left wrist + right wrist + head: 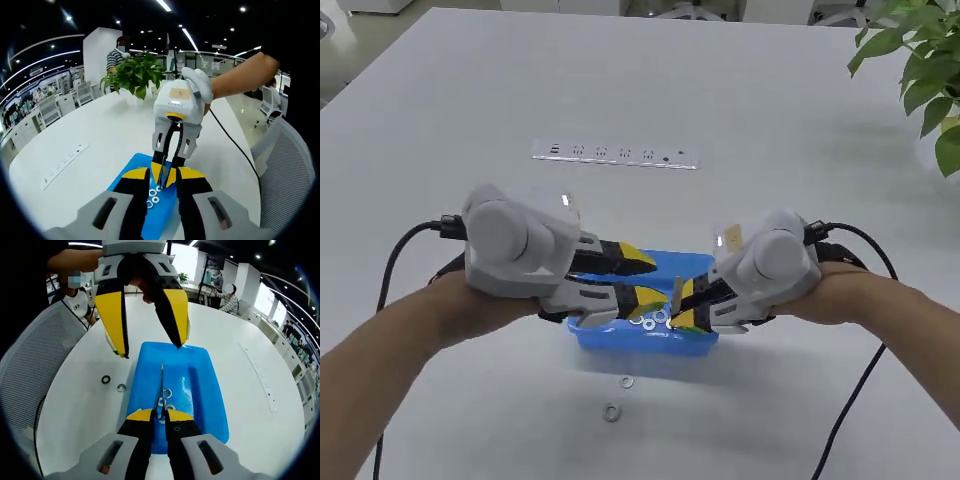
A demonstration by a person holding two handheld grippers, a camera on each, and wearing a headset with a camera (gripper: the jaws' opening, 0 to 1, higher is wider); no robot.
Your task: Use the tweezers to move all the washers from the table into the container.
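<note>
Container mostly behind left gripper and right gripper; plant cut by edge.

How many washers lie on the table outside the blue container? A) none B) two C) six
B: two washers lie on the white table, just outside the blue container.

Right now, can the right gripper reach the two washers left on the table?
Probably yes: both washers lie uncovered beside the container; the left gripper hangs over the container, not between them and the tweezers.
</note>
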